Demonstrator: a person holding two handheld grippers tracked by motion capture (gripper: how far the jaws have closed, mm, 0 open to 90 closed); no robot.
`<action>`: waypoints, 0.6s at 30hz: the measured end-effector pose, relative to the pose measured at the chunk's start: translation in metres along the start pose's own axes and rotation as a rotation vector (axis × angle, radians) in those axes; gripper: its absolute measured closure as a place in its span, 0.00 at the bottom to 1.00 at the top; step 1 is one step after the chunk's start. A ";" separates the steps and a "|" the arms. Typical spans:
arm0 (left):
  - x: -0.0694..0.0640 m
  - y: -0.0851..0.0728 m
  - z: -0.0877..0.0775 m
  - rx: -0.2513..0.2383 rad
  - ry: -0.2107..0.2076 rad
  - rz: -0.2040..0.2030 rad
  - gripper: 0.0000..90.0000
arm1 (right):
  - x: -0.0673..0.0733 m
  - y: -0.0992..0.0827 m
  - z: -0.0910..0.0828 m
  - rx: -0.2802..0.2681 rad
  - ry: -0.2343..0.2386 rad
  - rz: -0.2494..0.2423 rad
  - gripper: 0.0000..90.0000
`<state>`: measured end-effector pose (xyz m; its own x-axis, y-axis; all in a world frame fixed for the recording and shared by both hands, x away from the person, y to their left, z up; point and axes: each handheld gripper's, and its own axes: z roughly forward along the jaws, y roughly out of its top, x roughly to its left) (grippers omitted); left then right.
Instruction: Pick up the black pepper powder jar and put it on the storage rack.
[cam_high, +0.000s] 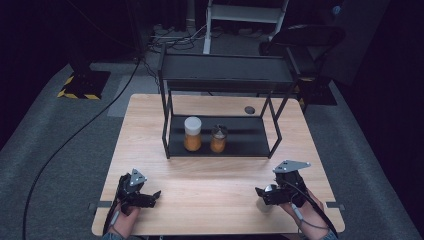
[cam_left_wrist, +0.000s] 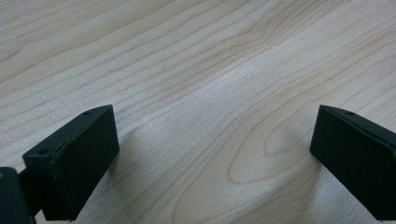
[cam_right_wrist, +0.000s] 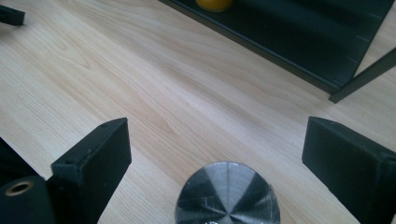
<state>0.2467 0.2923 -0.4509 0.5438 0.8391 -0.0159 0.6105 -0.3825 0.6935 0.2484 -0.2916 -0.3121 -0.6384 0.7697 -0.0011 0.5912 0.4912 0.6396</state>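
A small jar with a round silver lid (cam_right_wrist: 228, 193) stands on the wooden table (cam_high: 210, 190) near its front right. My right gripper (cam_right_wrist: 215, 126) is open, with a jaw on each side of the lid and neither pad touching it. From above, the right gripper (cam_high: 261, 192) is over that jar (cam_high: 265, 203). My left gripper (cam_high: 154, 194) rests at the front left. It is open (cam_left_wrist: 214, 116) over bare wood with nothing between its jaws.
A black two-level metal rack (cam_high: 170, 145) stands mid-table. On its lower shelf are a white-lidded jar of orange contents (cam_high: 192, 134) and a shorter jar (cam_high: 218, 139). A dark round grommet (cam_high: 249, 109) sits behind the rack. The rack's base edge (cam_right_wrist: 280, 60) lies ahead of the right gripper.
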 end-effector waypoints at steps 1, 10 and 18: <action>0.000 0.000 0.000 0.000 0.000 0.001 0.01 | 0.000 -0.001 0.001 0.001 -0.001 0.002 0.09; 0.000 0.000 0.000 0.000 0.000 0.000 0.01 | -0.002 -0.010 0.009 0.029 0.000 0.010 0.09; 0.000 0.000 0.000 0.000 0.000 0.000 0.01 | -0.001 -0.015 0.015 0.055 0.003 0.009 0.09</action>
<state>0.2467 0.2923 -0.4509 0.5436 0.8392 -0.0160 0.6106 -0.3823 0.6935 0.2479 -0.2931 -0.3331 -0.6343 0.7730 0.0074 0.6233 0.5058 0.5963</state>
